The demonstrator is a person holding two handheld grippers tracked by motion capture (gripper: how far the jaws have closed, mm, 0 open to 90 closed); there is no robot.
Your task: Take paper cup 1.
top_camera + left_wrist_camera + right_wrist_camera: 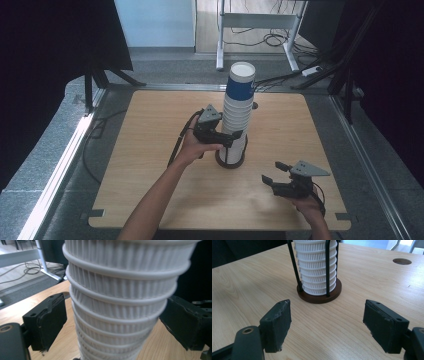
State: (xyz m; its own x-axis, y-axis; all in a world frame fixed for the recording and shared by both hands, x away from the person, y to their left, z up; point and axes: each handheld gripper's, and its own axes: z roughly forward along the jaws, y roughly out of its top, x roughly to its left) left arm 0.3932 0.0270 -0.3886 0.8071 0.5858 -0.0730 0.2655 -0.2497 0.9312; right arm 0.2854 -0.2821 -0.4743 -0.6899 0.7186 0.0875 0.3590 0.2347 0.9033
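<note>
Wooden table (150, 165), workshop floor beyond. At centre, on a round brown base (319, 296) with black upright rods (327, 267), a tall stack of ribbed white paper cups (236, 117), topmost cup banded blue (241, 82).

Left gripper (235, 138) at the lower part of the stack, jaws spread to either side of the cups; in the left gripper view, a gap between the left pad (50, 322) and the ribbed wall, nothing clamped, far pad's contact hard to tell.

Right gripper (274, 172) parked on the table near the front right edge, well apart from the stack, jaws half open and empty, aimed at the base.

For a clean grip: square both pads just under one rim, close gently to avoid crushing, lift straight up between the rods, steady the base with the idle tongs if the stack leans.
</note>
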